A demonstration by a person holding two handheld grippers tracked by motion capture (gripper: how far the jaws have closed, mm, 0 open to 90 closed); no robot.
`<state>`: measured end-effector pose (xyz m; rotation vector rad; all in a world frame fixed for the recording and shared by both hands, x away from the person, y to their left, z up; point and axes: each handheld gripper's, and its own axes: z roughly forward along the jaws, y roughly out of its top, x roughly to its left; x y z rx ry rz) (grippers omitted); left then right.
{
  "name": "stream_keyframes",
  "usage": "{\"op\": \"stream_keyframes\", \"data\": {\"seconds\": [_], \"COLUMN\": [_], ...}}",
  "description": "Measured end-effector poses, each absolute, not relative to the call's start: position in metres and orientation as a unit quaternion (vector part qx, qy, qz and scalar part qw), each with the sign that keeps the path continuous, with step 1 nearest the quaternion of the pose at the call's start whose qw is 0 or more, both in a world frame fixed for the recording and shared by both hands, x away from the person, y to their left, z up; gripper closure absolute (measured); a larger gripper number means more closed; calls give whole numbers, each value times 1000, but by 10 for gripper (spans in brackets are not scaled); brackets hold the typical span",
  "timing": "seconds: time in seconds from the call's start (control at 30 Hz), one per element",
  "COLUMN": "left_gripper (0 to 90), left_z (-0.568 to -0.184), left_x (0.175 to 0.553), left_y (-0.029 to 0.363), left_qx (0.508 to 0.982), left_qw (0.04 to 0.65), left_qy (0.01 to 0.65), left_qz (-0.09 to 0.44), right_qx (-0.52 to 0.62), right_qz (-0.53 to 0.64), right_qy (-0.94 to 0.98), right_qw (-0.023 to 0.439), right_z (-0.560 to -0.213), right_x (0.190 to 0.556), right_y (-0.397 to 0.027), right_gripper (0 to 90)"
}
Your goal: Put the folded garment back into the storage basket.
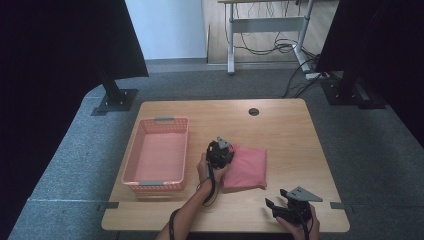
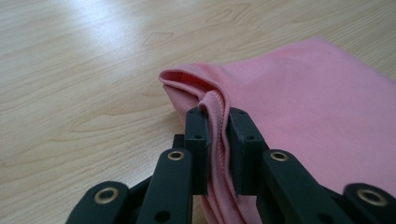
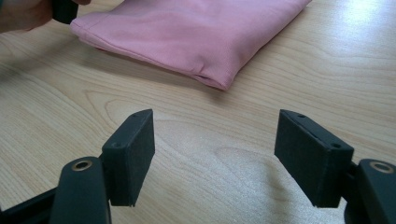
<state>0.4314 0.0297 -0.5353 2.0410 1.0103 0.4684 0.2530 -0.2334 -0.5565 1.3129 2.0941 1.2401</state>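
Black jaws of the L gripper [image 2: 217,140] are clamped on a bunched fold at the corner of the pink cloth [image 2: 317,116]; the ribbed hem is pinched between the 2 pads, w/ the corner lifted a bit off the surface [image 2: 70,93]. From the high view, the L gripper [image 1: 220,152] sits at the cloth's left edge, hand behind it. Cloth [image 1: 247,167] lies folded, flat, near the middle of the surface, right of the basket. R gripper [image 3: 215,154] has its jaws wide apart, nothing between them, just bare wood; the cloth [image 3: 196,32] lies a bit beyond them, not touching. R gripper [image 1: 292,207] is near the front edge, held by 1 hand, apart from the cloth. Pink basket [image 1: 131,167] stands at left, near the cloth but not touching.
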Motion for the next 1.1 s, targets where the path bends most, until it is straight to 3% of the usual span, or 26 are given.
{"op": "stream_keyframes", "data": {"seconds": [1.1], "left_gripper": [796], "left_z": [-518], "left_x": [422], "left_y": [28], "left_qx": [800], "left_qw": [422], "left_qy": [385], "left_qz": [183], "right_qx": [468], "right_qz": [467], "right_qy": [723], "right_qw": [200], "right_z": [-551], "right_x": [256], "right_y": [-230], "right_gripper": [298]}}
